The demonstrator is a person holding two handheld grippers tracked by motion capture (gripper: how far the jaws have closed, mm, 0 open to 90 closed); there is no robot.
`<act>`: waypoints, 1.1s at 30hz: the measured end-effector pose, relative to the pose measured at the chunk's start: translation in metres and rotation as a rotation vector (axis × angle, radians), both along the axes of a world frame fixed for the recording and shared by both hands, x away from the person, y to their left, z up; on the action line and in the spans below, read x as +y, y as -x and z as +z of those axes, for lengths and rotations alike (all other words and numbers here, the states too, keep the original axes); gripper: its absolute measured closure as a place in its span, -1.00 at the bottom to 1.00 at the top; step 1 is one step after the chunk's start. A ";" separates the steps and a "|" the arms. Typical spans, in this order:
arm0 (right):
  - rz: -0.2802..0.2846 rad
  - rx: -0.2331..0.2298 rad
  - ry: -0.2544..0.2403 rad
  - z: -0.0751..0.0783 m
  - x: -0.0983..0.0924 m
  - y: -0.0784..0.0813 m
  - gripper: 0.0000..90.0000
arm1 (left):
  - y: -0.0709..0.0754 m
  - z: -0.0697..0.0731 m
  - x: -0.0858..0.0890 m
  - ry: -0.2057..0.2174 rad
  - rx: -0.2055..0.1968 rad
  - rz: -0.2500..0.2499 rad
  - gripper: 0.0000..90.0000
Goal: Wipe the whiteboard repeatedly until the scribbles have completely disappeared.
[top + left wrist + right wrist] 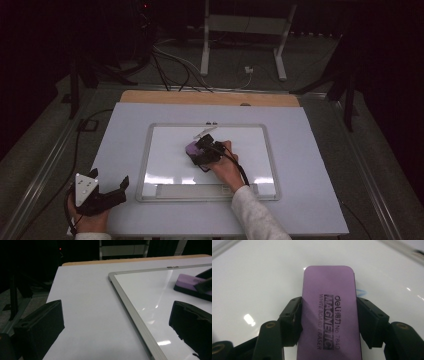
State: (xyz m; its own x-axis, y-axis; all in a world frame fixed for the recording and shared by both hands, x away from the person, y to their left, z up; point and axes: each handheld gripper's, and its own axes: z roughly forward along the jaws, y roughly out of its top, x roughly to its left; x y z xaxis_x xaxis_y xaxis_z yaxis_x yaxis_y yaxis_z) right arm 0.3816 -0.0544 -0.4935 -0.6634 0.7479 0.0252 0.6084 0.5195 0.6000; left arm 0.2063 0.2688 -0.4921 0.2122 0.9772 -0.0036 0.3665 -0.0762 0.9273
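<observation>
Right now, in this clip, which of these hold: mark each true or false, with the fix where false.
1. The right gripper is clamped on a purple eraser. True.
2. The eraser sits off the whiteboard. False: it rests on the board's white surface.
3. The left gripper holds a marker. False: its jaws stand open with nothing between them.
4. A faint blue mark lies beside the eraser. True.

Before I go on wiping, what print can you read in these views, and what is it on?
All on the purple whiteboard eraser held by the right gripper:
"deli", followed by two characters I cannot make out
"No 7840"
"MAGNETIC"
"WHITE BOARD ERASER"
The blue mark on the whiteboard beside the eraser is no readable text.
</observation>
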 end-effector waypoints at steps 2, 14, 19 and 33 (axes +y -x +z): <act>-0.080 -0.005 0.000 0.000 -0.008 -0.008 -0.08 | 0.000 0.000 0.001 0.001 0.002 0.003 -0.99; -0.110 -0.015 -0.015 -0.002 -0.009 -0.012 -0.08 | -0.001 0.000 -0.001 0.001 0.003 0.000 -0.99; 0.017 -0.015 -0.013 -0.002 0.011 0.000 -0.08 | -0.001 0.000 0.000 0.001 0.000 0.001 -0.99; -0.180 -0.020 -0.005 -0.002 -0.008 -0.016 -0.08 | -0.001 0.000 -0.001 0.000 0.000 -0.001 -0.99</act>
State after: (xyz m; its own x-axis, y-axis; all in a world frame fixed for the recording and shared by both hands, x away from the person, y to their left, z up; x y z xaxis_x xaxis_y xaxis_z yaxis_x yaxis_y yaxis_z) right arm 0.3973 -0.0626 -0.4955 -0.5191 0.8546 0.0175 0.6792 0.4000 0.6153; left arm 0.2070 0.2678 -0.4919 0.2128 0.9771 -0.0040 0.3663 -0.0760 0.9274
